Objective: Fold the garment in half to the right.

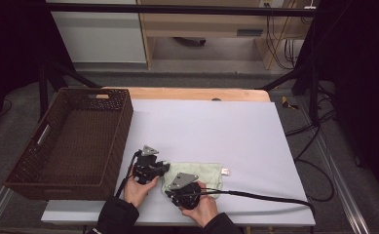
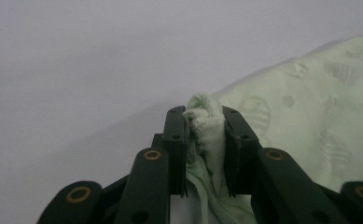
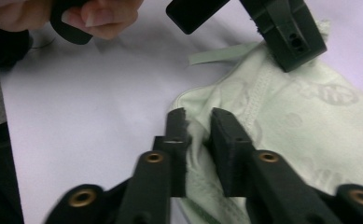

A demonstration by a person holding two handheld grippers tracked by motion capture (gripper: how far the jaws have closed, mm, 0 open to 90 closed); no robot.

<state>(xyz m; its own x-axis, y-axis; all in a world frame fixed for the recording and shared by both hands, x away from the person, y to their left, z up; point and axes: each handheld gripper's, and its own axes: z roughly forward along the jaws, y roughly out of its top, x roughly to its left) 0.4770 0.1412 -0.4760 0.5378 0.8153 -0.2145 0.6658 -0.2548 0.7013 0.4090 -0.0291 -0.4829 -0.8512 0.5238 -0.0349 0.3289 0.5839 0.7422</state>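
The pale green soft cloth (image 1: 204, 173) with woven shapes is looking matt; the dark brown woven basket (image 1: 121, 127) is looking rough; the white table cover (image 1: 211, 126) is looking smooth.

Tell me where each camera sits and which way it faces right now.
High view: above the near side, facing forward and down on the table, basket, both hands.
Left gripper view: rides the left gripper, facing along its jaws pinching the green cloth.
Right gripper view: rides the right gripper, jaws on the cloth's edge; the left hand shows beyond.
All share the cloth.

White table (image 1: 216, 126): brown wicker basket (image 1: 75, 141) left, green cloth (image 1: 204, 173) front.
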